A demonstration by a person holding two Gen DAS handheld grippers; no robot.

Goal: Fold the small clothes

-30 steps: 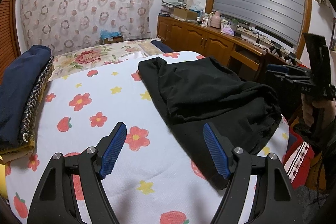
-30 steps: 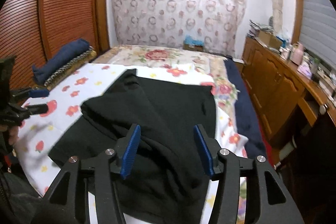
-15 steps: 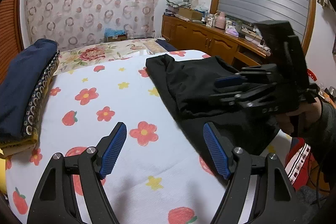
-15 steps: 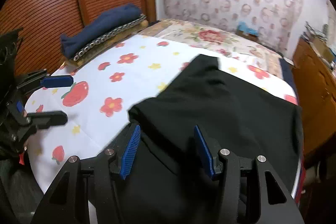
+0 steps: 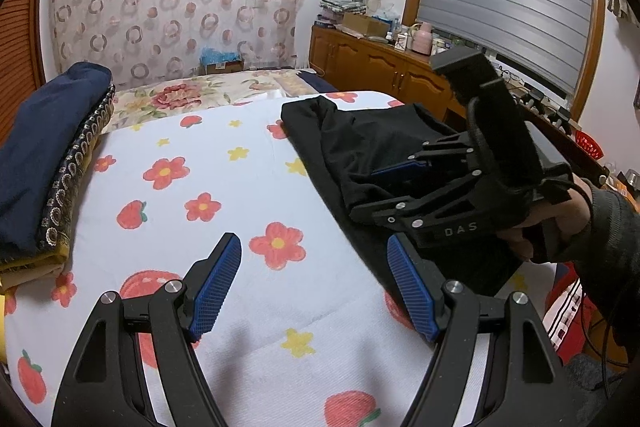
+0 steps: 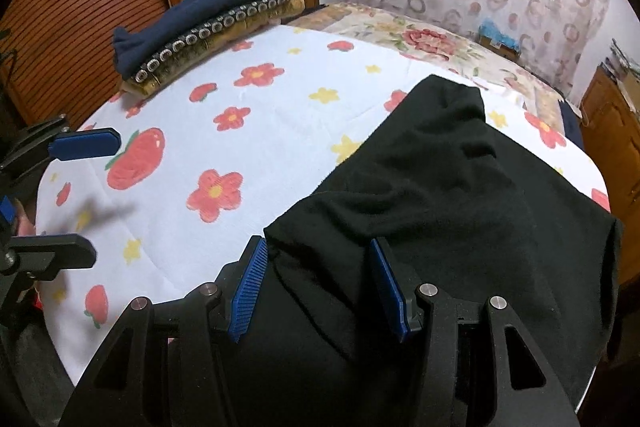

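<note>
A rumpled black garment (image 5: 360,143) lies on the right half of the flower-printed bed sheet (image 5: 224,187); it also fills the right wrist view (image 6: 440,195). My right gripper (image 6: 320,287) is open, low over the garment's near edge, with a raised fold of black cloth between its blue pads. In the left wrist view it (image 5: 384,187) reaches in from the right over the garment. My left gripper (image 5: 312,287) is open and empty above bare sheet, just left of the garment's edge; it shows at the left edge of the right wrist view (image 6: 76,195).
A stack of folded clothes, navy on top (image 5: 36,155), lies at the left side of the bed (image 6: 208,23). A wooden cabinet with clutter (image 5: 384,59) stands at the right under a shuttered window. A curtain hangs behind the bed.
My right gripper has swung left and down from beside the bed onto the garment's near edge. My left gripper has barely moved and stays open.
</note>
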